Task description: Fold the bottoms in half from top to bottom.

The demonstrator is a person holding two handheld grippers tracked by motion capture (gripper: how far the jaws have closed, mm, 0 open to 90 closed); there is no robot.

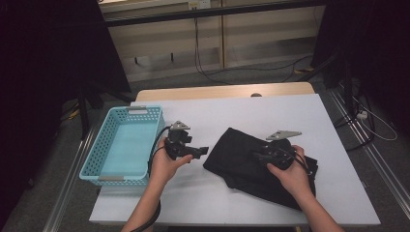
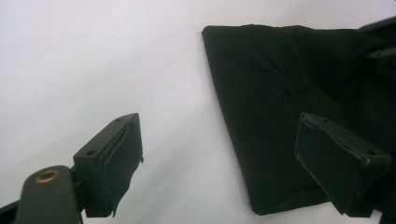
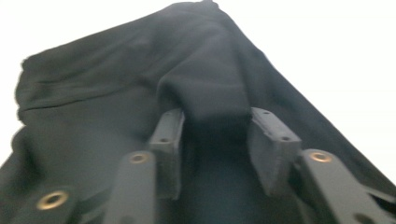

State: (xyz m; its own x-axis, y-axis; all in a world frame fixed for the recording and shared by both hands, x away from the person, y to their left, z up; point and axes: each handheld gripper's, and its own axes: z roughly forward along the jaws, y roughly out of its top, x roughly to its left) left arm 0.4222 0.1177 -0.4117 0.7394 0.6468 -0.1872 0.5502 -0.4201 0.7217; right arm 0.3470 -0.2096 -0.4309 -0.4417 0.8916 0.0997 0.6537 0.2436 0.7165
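Observation:
A black folded cloth (image 1: 235, 144) lies on the white table (image 1: 270, 108), right of centre. My right gripper (image 1: 259, 155) rests on top of it, held in the person's right hand. In the right gripper view a raised fold of the cloth (image 3: 205, 88) fills the gap between the two jaws of this gripper (image 3: 215, 140), which are shut on it. My left gripper (image 1: 203, 151) hovers just left of the cloth's left edge, held in the left hand. In the left gripper view its jaws (image 2: 219, 154) stand wide open over bare table, with the cloth (image 2: 280, 88) ahead and to the right.
A light blue plastic basket (image 1: 92, 159) with nothing in it stands at the table's left edge, close to the left hand. A wooden strip (image 1: 222, 91) runs along the table's far side. Cables lie on the floor beyond.

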